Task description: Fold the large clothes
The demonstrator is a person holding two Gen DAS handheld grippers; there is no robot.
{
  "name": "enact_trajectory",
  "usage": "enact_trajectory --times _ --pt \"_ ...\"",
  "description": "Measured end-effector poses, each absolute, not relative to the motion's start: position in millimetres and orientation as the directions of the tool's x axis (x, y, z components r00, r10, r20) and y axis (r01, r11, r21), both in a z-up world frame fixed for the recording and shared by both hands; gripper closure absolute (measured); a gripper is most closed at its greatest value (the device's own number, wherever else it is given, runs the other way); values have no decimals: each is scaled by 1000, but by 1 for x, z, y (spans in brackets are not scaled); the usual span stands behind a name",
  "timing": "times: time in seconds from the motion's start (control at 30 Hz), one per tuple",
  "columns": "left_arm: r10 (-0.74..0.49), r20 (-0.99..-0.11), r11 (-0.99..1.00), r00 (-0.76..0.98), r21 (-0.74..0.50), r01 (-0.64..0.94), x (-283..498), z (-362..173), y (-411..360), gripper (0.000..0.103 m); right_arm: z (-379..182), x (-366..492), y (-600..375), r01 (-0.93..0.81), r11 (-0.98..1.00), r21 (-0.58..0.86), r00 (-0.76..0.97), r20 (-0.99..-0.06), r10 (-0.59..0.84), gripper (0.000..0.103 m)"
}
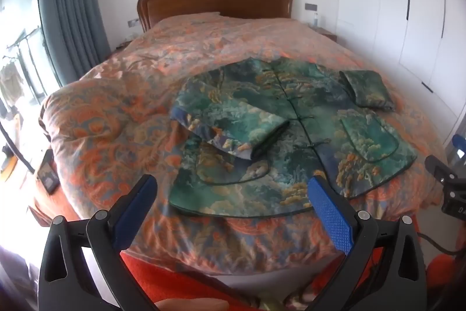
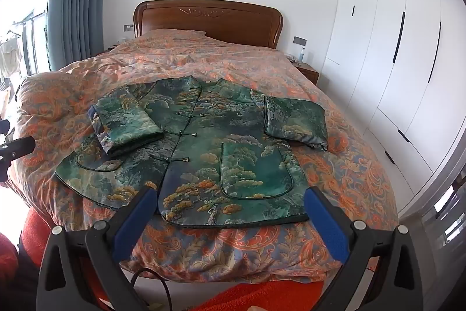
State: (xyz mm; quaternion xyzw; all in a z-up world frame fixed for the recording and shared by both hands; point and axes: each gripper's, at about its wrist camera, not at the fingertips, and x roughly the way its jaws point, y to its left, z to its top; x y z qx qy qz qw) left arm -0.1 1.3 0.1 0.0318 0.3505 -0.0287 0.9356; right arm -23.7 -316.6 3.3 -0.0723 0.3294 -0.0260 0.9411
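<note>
A green jacket with a cloud-and-tree print (image 1: pixel 291 136) lies flat, front up, on the foot end of the bed; it also shows in the right wrist view (image 2: pixel 209 153). Its left sleeve (image 1: pixel 230 121) (image 2: pixel 125 121) is folded in over the body. Its right sleeve (image 1: pixel 368 89) (image 2: pixel 294 118) is doubled back on itself at the jacket's right side. My left gripper (image 1: pixel 233 191) is open and empty, held above the bed's foot edge near the jacket's hem. My right gripper (image 2: pixel 230 203) is open and empty, also just short of the hem.
The bed's orange patterned quilt (image 2: pixel 349 165) covers the mattress, with a wooden headboard (image 2: pixel 209 19) behind. White wardrobes (image 2: pixel 393 48) stand at the right, a grey curtain (image 2: pixel 75 5) at the left. A nightstand (image 2: pixel 305 72) sits by the bed. The other gripper shows at the right edge of the left wrist view (image 1: pixel 448 179).
</note>
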Motion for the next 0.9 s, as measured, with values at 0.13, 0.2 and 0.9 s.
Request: enact_trajectory --times 0.13,0.2,0.9 --pt "-29 -655 995 755 51 83 0 1 1 0 3 -23 -315 1 988 -156 784 -613 -98 0" --pt "-28 -653 995 757 57 86 -1 1 0 0 3 -23 -314 -1 988 -156 785 -613 -96 0" --pt "-24 -666 996 745 49 76 0 -8 -2 0 -4 -21 -315 -6 988 -154 767 -635 -94 0"
